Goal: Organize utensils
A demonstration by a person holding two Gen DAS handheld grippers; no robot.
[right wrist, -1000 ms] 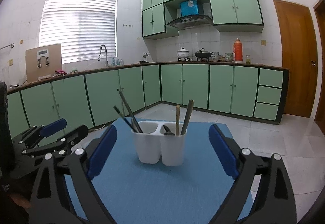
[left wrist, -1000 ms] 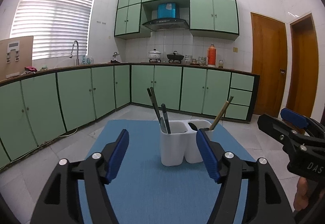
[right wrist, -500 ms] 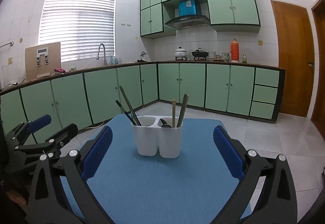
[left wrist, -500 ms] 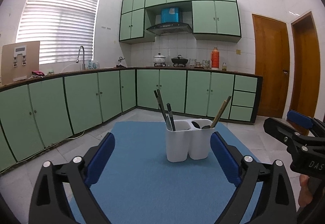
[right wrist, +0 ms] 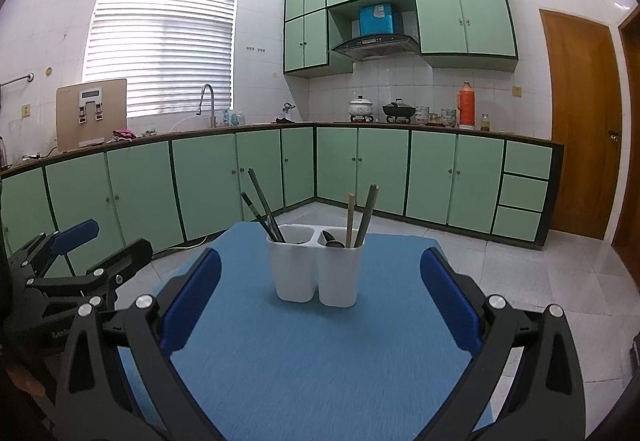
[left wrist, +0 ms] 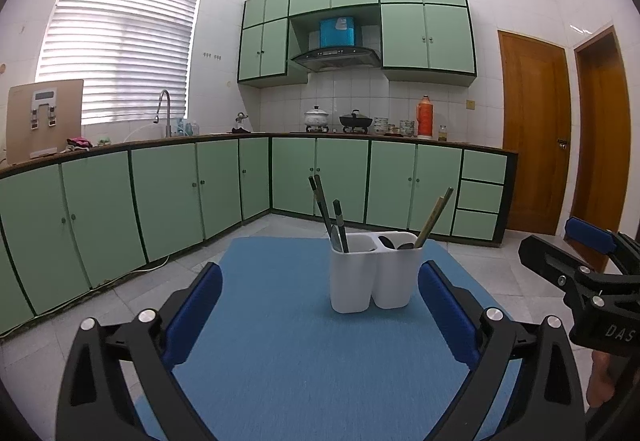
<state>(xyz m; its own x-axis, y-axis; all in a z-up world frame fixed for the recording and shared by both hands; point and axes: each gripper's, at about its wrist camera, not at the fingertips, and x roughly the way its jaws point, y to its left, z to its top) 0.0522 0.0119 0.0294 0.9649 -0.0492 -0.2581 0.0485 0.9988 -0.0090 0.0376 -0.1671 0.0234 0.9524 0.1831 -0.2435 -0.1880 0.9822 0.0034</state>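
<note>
Left wrist view: the left gripper [left wrist: 320, 301] has its blue-padded fingers [left wrist: 192, 315] spread wide apart, holding nothing. Between them and a little farther out, at about 1 o'clock from the frame's centre, a white two-compartment utensil holder [left wrist: 374, 275] stands upright on the blue mat [left wrist: 304, 361]. Its left compartment holds dark chopsticks [left wrist: 322, 207] leaning toward 11 o'clock and another dark handle [left wrist: 340, 225]; its right compartment holds wooden chopsticks [left wrist: 434, 211] leaning toward 1 o'clock and a dark spoon bowl at the rim. The right gripper [left wrist: 588, 261] enters at 3 o'clock, well apart from the holder.

Right wrist view: the right gripper [right wrist: 320, 301] is likewise opened wide and empty. The utensil holder [right wrist: 316, 267] sits at centre, just beyond the fingertips, on the mat [right wrist: 320, 361]. Dark chopsticks [right wrist: 260, 201] lean toward 11 o'clock from the left compartment; the wooden pair [right wrist: 360, 213] stands nearly upright in the right one. The left gripper [right wrist: 80, 261] shows at 9 o'clock, off the mat's edge. Green cabinets [right wrist: 380, 169] line the walls behind.
</note>
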